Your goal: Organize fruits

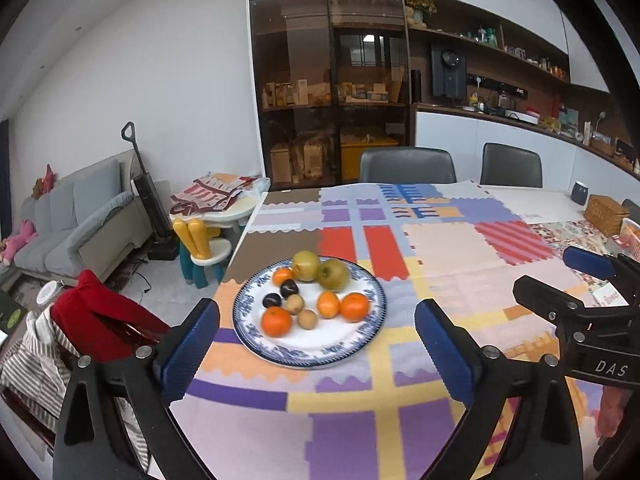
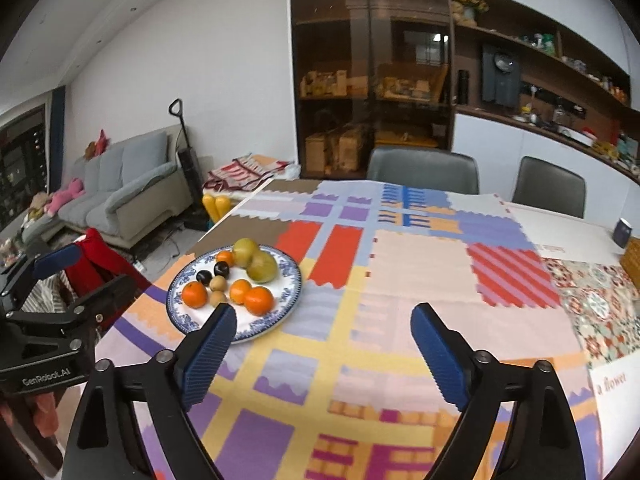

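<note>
White letters "DAS" stand on the black body of the right gripper (image 1: pixel 560 276), seen at the right edge of the left wrist view. "GenRobot.AI" is printed in pale letters on the black body of the left gripper (image 2: pixel 86 268), at the left edge of the right wrist view. To the right of the patchwork tablecloth (image 2: pixel 400 280), a white paper sheet (image 2: pixel 612 388) carries brown script reading "a flower".

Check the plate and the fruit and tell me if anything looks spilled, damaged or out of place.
Nothing stands out. All the fruit sits on the blue-rimmed plate, none on the tablecloth. The plate lies flat near the table's left edge, fully on it.
</note>
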A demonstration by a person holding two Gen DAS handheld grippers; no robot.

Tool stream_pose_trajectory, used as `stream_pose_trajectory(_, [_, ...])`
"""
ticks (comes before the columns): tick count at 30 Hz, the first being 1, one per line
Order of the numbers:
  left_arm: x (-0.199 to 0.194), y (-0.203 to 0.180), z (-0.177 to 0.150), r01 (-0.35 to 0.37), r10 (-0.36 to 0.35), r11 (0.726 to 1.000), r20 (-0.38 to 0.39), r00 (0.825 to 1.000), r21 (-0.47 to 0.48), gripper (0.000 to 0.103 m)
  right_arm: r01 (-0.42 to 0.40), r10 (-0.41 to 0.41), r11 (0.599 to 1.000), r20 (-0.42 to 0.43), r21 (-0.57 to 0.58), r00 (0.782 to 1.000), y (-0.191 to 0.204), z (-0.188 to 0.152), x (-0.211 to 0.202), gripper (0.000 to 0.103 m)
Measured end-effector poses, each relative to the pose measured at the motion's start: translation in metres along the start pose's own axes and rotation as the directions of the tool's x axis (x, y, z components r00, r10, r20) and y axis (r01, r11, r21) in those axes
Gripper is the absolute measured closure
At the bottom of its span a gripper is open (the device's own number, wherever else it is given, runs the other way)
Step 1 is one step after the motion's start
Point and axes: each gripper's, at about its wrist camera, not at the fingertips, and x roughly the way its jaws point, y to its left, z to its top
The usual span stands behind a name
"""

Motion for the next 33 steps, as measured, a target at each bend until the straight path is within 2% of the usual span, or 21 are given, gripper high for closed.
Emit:
stream_pose_trajectory(12, [-0.044, -0.030, -0.016, 0.005, -0.006, 0.999, 0.047, 0.999, 0.038, 0.000, 0.049, -0.050, 0.998, 0.044, 0.039, 0.998, -0.020, -0.028, -0.055, 0.009])
stream_pose_trajectory(33, [-0.079, -0.048, -0.030, 0.046, -0.050, 0.998, 0.081, 0.995, 0.049, 0.000, 0.074, -0.079, 0.996, 0.094, 0.054, 0.992, -0.024, -0.055, -0.102, 0.009])
